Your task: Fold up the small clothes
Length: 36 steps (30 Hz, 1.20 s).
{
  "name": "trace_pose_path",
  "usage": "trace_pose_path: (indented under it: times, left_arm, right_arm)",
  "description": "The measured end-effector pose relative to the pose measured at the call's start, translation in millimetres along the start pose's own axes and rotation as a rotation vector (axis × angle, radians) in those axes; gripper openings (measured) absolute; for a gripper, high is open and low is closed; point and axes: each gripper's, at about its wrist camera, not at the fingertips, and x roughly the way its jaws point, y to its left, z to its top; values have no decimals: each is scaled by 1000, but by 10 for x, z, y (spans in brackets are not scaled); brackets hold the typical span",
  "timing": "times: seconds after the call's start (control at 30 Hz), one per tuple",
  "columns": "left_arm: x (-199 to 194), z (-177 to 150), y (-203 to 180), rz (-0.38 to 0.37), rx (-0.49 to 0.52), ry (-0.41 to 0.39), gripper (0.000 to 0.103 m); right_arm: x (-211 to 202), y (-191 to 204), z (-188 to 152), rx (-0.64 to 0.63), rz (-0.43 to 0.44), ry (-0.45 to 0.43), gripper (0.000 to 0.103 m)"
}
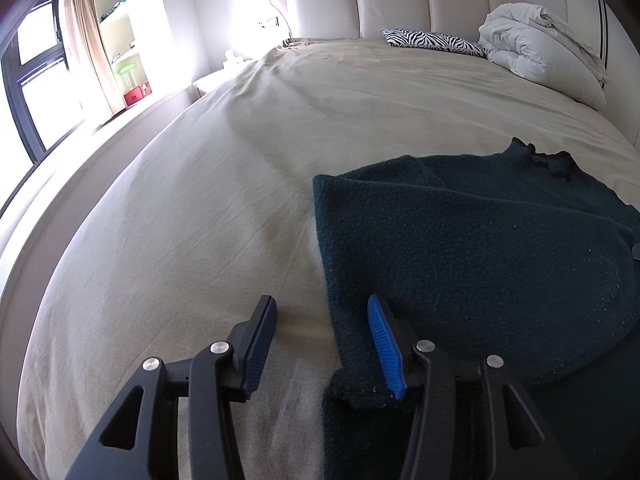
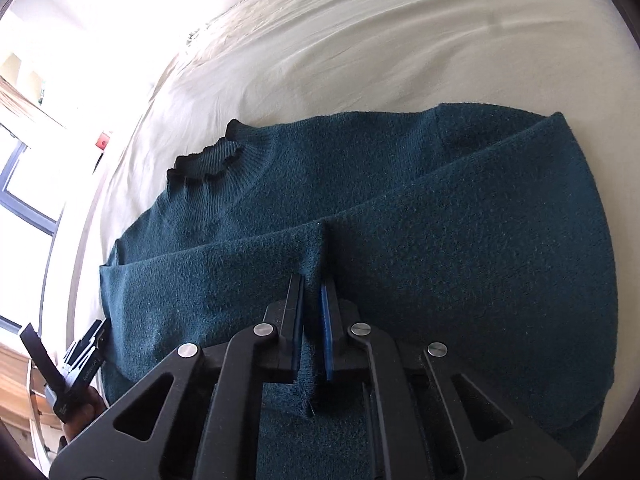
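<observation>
On the bed [image 1: 200, 200] lies the sweater [image 2: 360, 208]; my right claw [image 2: 312, 304] pinches its fold, my left claw [image 1: 320, 340] gapes astride its edge. Thick knit could slip, undoing the fold.

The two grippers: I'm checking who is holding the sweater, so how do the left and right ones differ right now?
The left gripper has its jaws apart, the sweater edge lying loose between them; the right gripper has its jaws pinched on a raised fold of the sweater. The left sits at the sweater's edge, the right over its middle. Both point down at the bed.
</observation>
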Motion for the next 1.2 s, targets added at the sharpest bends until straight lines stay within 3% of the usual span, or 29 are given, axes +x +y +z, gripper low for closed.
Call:
trace_pose_path:
  times: [0.07, 0.13, 0.2, 0.3, 0.37, 0.4, 0.6, 0.8, 0.97, 1.2]
  left_arm:
    - [-60, 11, 82, -33, -34, 12, 55]
    - [-199, -16, 209, -72, -82, 26, 56]
    - [-396, -110, 293, -101, -93, 23, 56]
    - [-706, -352, 463, -165, -121, 28, 66]
    - [-913, -557, 587, -218, -151, 38, 67]
    - [-1009, -668, 643, -242, -163, 45, 67]
    - [-1511, -1431, 839, -369, -223, 133, 67]
    - [-1827, -2066, 889, -417, -235, 224, 66]
    - [-1925, -2271, 871, -462, -223, 265, 64]
    - [-1850, -2354, 822, -499, -228, 324, 47]
  right_arm:
    - [-42, -25, -8, 9, 16, -5, 10]
    - [-186, -33, -42, 24, -24, -30, 17]
    - [-423, -20, -129, 16, -50, -86, 22]
    - [-861, -9, -377, -16, -52, -179, 33]
    - [-1153, -20, -611, -24, -32, -232, 57]
    - [-1295, -21, -742, -30, -26, -261, 59]
    - [-1872, -98, -1474, -50, 32, -270, 60]
    - [-2188, -251, -2165, -57, 54, -211, 60]
    - [-2417, -517, -2603, -7, 72, -185, 60]
    - [-2661, -821, -2931, 37, 63, -152, 60]
